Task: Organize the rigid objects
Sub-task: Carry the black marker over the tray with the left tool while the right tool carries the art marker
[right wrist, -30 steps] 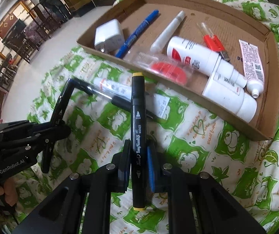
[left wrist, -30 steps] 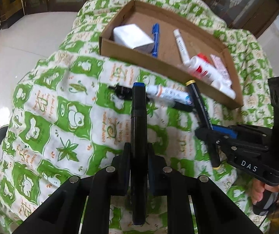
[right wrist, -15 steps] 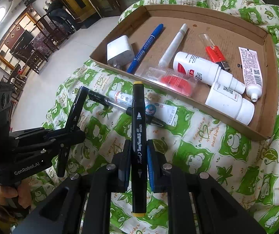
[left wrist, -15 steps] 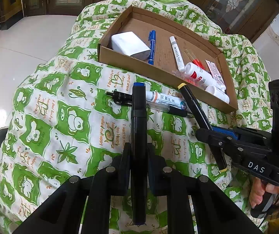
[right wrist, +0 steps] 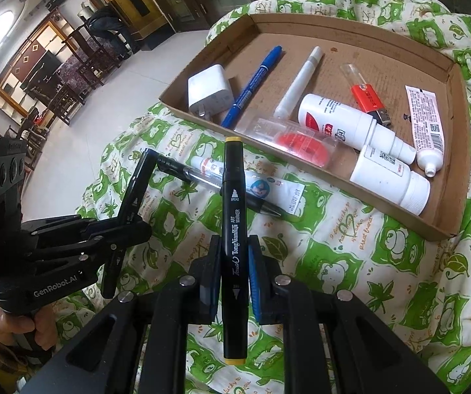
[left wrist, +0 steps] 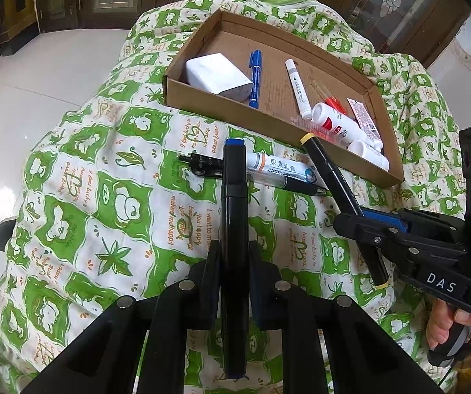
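My left gripper (left wrist: pixel 233 256) is shut on a black marker with a blue end (left wrist: pixel 233 203), held lengthwise above the green-and-white cloth. My right gripper (right wrist: pixel 233 256) is shut on a black art marker with yellow ends (right wrist: pixel 233 216). Each gripper shows in the other's view: the right gripper (left wrist: pixel 360 226) at the right, the left gripper (right wrist: pixel 117 233) at the left. Both hang short of the cardboard tray (left wrist: pixel 222 111) (right wrist: pixel 350 29). A black pen (left wrist: pixel 284 180) (right wrist: pixel 202 177) and an ointment tube (left wrist: pixel 281 164) (right wrist: pixel 278 190) lie on the cloth between grippers and tray.
The tray holds a white charger (right wrist: pixel 209 90), a blue marker (right wrist: pixel 255 82), a white pen (right wrist: pixel 301 82), two white bottles (right wrist: pixel 343 121), a red stick (right wrist: pixel 368 100), a clear case with a red part (right wrist: pixel 297 141) and a small tube (right wrist: pixel 426 128). White floor lies past the cloth's left edge.
The right wrist view has tipped up and back a little, so the tray looks smaller and more of the room shows. Both markers stay gripped. The left gripper has hardly moved.
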A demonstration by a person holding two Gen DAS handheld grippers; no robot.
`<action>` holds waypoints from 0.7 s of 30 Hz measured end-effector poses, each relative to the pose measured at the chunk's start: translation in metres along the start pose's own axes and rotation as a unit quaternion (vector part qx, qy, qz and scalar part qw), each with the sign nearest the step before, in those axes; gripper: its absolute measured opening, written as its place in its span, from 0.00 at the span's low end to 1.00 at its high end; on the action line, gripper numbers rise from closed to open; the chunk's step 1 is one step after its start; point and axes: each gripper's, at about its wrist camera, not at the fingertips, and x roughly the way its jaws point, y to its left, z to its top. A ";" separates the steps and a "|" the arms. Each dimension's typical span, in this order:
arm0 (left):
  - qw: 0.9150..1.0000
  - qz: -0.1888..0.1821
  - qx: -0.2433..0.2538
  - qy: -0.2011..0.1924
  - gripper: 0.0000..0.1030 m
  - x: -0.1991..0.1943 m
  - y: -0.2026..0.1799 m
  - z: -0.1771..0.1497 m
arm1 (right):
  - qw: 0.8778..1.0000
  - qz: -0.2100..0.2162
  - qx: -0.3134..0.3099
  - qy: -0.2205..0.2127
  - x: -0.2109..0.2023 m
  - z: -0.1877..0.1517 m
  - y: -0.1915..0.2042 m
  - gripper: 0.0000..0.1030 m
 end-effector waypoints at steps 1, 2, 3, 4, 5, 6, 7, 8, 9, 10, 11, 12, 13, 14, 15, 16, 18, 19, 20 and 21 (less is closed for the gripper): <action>1.000 0.001 0.000 0.000 0.14 0.000 0.000 0.000 | 1.000 0.000 -0.001 0.000 0.000 0.000 0.001 0.14; 1.000 0.001 0.001 0.000 0.14 0.000 0.000 0.000 | 1.000 0.000 -0.001 0.001 0.000 0.000 0.001 0.14; 1.000 0.002 0.001 0.000 0.14 0.000 0.000 0.000 | 1.000 -0.001 -0.002 0.000 0.000 0.000 0.001 0.14; 1.000 0.003 0.001 0.000 0.14 0.000 0.000 0.000 | 1.000 0.000 -0.001 0.000 0.000 0.000 0.001 0.14; 1.000 0.003 0.002 -0.001 0.14 0.000 0.000 0.000 | 1.000 0.001 -0.001 -0.001 0.000 0.000 0.001 0.14; 1.000 0.004 0.002 -0.001 0.14 0.000 0.000 0.000 | 1.000 0.001 0.000 -0.002 0.000 0.000 0.001 0.14; 1.000 0.005 0.003 -0.001 0.14 0.000 -0.001 0.000 | 1.000 0.002 0.000 -0.004 -0.001 0.001 0.002 0.14; 1.000 0.005 0.003 -0.001 0.14 0.000 -0.001 0.000 | 1.000 0.003 0.001 -0.005 -0.002 0.001 0.002 0.14; 1.000 0.005 0.004 -0.002 0.14 0.000 -0.001 0.000 | 1.000 0.004 0.001 -0.007 -0.003 0.001 0.001 0.14; 1.000 0.006 0.004 -0.002 0.14 0.000 -0.001 0.000 | 1.000 0.005 0.002 -0.009 -0.003 0.002 0.001 0.14; 1.000 0.006 0.005 -0.002 0.14 0.000 -0.001 0.000 | 1.000 0.006 0.003 -0.011 -0.005 0.002 0.001 0.14; 1.000 0.007 0.005 -0.002 0.14 0.000 -0.001 0.000 | 1.000 0.007 0.004 -0.013 -0.006 0.002 0.000 0.14; 1.000 0.007 0.005 -0.002 0.14 0.000 -0.001 0.000 | 1.000 0.008 0.006 -0.015 -0.007 0.003 0.000 0.14; 1.000 0.007 0.006 -0.002 0.14 0.000 -0.001 0.000 | 1.000 0.009 0.007 -0.017 -0.008 0.003 -0.001 0.14; 1.000 0.007 0.006 -0.002 0.14 0.000 -0.001 0.000 | 1.000 0.010 0.009 -0.019 -0.009 0.004 -0.002 0.14; 1.000 0.008 0.006 -0.002 0.14 0.000 -0.001 0.000 | 1.000 0.010 0.011 -0.021 -0.011 0.004 -0.003 0.14; 1.000 0.008 0.006 -0.002 0.14 0.000 -0.001 0.000 | 0.999 0.013 0.018 -0.029 -0.015 0.006 -0.007 0.14; 1.000 0.008 0.006 -0.002 0.14 0.000 -0.001 0.000 | 0.999 0.013 0.025 -0.034 -0.018 0.008 -0.011 0.14; 1.000 0.008 0.006 -0.002 0.14 0.000 -0.001 0.000 | 0.999 0.013 0.030 -0.038 -0.021 0.009 -0.014 0.14; 1.000 0.008 0.006 -0.002 0.14 0.000 -0.001 0.000 | 0.998 0.012 0.039 -0.043 -0.024 0.010 -0.019 0.14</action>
